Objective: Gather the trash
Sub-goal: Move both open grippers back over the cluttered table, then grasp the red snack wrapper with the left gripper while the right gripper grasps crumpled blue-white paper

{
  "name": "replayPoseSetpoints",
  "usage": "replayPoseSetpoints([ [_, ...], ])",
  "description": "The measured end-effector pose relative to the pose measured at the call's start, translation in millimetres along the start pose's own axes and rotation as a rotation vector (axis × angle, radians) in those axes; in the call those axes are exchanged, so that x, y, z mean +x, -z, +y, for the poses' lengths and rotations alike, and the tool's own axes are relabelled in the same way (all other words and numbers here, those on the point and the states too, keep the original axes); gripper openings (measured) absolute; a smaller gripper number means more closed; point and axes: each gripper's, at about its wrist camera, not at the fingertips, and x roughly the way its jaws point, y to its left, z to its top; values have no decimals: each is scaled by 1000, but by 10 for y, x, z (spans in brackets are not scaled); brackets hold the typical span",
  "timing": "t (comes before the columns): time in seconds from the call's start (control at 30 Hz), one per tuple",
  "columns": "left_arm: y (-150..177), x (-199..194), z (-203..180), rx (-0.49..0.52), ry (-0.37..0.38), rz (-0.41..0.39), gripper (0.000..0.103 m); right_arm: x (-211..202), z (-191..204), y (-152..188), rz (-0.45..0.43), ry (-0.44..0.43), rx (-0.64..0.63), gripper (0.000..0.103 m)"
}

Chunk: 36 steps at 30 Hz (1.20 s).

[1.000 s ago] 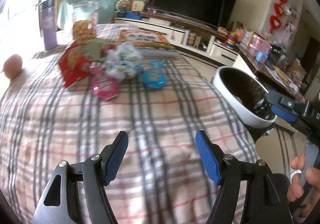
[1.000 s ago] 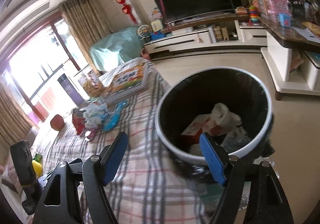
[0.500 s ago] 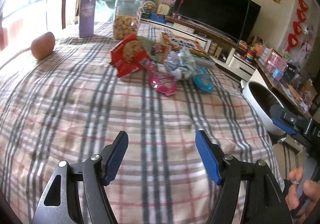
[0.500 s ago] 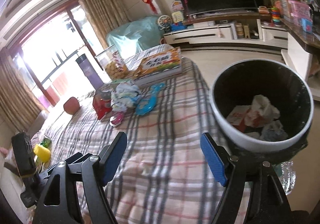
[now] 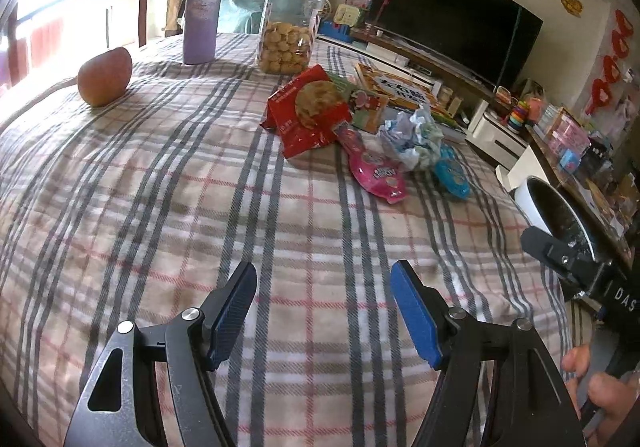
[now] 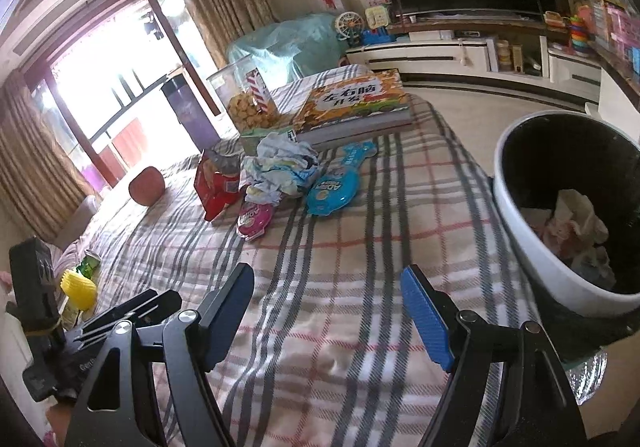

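Trash lies in a heap on the plaid cloth: a red cookie packet (image 5: 310,111), a pink wrapper (image 5: 374,171), a crumpled white and blue wrapper (image 5: 412,135) and a blue wrapper (image 5: 452,171). The same heap shows in the right wrist view: red packet (image 6: 216,187), pink wrapper (image 6: 254,217), crumpled wrapper (image 6: 280,167), blue wrapper (image 6: 334,187). A white bin with a black liner (image 6: 532,243) holds trash at the table's right edge; its rim also shows in the left wrist view (image 5: 528,203). My left gripper (image 5: 324,311) and right gripper (image 6: 326,311) are open and empty, above bare cloth short of the heap.
An apple (image 5: 105,76), a purple tumbler (image 5: 200,29), a cookie jar (image 5: 286,35) and a picture book (image 6: 352,103) stand on the table behind the heap. A yellow object and a can (image 6: 80,279) lie at the near left. TV and cabinets stand beyond.
Both grippers have swung left, away from the bin and toward the trash heap. The bin has slid to the right edge of both views. Both stay open and empty.
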Motion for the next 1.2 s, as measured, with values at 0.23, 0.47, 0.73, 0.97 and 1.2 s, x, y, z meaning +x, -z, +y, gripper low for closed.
replayPoseSetpoints([
  [0.23,-172,172,40,17,-26,0,69,164,49,-87,5,15,-42,77],
  [0.47,-404,380,138,19,-39,0,69,365,56,-218,23,15,-45,77],
  [0.73,-653,591,305,-13,-29,-7,69,459,187,-360,2,-24,-59,76],
  [0.97,-863,782,289,15,-5,-13,69,693,337,-541,5,-68,-68,76],
  [1.2,-974,1078,307,23,23,17,65,948,339,-630,37,-86,-65,60],
])
